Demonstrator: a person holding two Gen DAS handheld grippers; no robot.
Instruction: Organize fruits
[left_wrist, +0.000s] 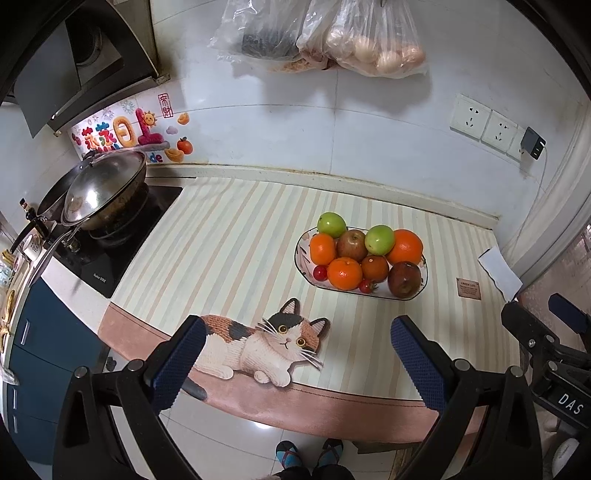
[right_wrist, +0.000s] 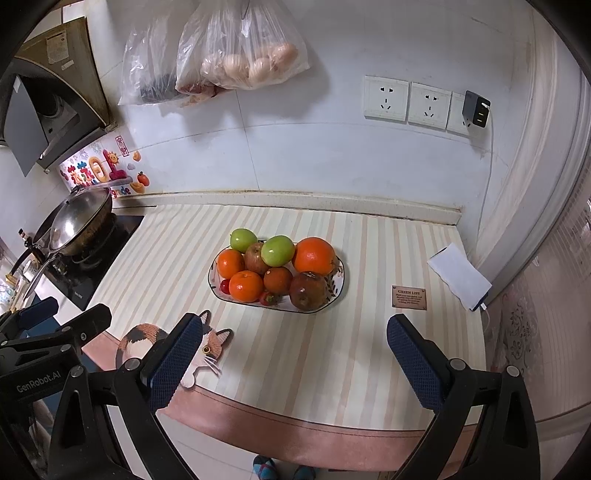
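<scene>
Both tools hang above the near edge of the striped mat (right_wrist: 295, 354), holding nothing: the left gripper (left_wrist: 295, 354) has its blue-padded fingers (left_wrist: 177, 363) spread wide apart, and the right gripper (right_wrist: 295, 354) is likewise spread wide. The fruit plate (right_wrist: 218, 291) sits on the mat toward 12 o'clock from the right gripper and toward 1 o'clock from the left, heaped with oranges (right_wrist: 314, 256), green apples (right_wrist: 277, 250), red apples (right_wrist: 308, 290) and small red fruits along its near rim. A lidded wok (left_wrist: 103, 192) stands on the stove at 10 o'clock, a printed cat (left_wrist: 258, 343) lies on the mat's near edge, and bags of eggs (right_wrist: 251, 62) hang on the wall at 12 o'clock.
</scene>
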